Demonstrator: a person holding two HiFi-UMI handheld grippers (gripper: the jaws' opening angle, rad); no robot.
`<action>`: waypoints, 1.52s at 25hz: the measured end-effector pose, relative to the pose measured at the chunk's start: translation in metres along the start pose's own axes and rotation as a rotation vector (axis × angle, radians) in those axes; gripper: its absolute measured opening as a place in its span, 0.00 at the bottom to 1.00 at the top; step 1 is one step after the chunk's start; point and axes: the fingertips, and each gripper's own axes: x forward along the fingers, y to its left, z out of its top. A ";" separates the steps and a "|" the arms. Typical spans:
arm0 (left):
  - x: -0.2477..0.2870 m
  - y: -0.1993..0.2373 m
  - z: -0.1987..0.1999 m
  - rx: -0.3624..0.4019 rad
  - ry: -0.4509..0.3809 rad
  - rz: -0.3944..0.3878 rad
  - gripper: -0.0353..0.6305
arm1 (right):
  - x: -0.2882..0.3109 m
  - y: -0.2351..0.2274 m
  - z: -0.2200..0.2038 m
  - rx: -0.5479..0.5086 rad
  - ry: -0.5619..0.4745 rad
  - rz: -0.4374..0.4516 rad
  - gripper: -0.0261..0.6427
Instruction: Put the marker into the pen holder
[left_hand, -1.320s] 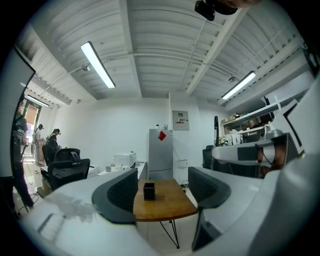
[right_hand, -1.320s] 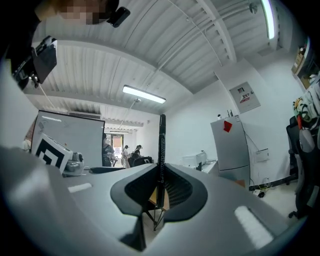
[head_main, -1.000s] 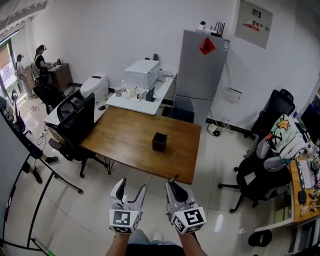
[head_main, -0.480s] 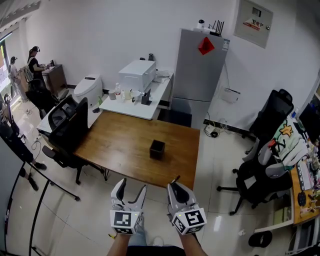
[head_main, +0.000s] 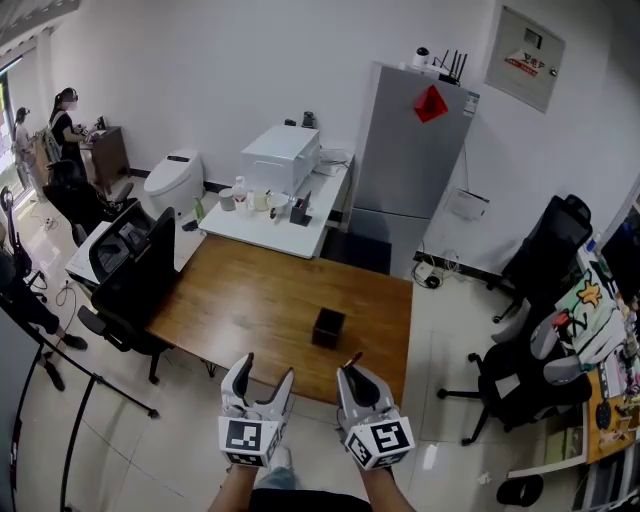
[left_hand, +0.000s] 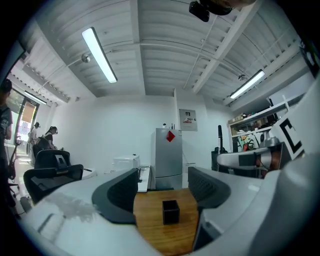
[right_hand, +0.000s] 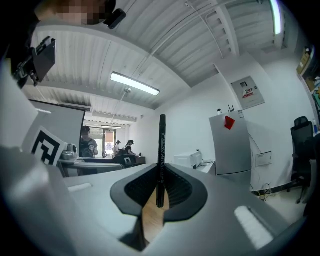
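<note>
Since the right gripper (right_hand: 160, 192) pinches the thin black marker (right_hand: 161, 150) upright, left gripper (head_main: 269, 368) jaws spread empty, I'd centre it over the black cubic pen holder (head_main: 327, 327).

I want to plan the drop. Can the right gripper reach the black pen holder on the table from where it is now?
Probably yes. The right gripper, shut on the marker, is near the table edge, with only bare wood between it and the pen holder.
</note>
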 end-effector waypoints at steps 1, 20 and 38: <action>0.008 0.008 0.001 -0.009 -0.007 -0.004 0.53 | 0.009 -0.001 0.000 -0.007 0.003 -0.005 0.10; 0.105 0.040 -0.025 0.003 0.051 -0.233 0.51 | 0.071 -0.045 -0.026 0.003 0.063 -0.245 0.10; 0.228 0.028 -0.004 -0.008 0.036 -0.177 0.50 | 0.149 -0.149 0.020 0.014 -0.019 -0.176 0.10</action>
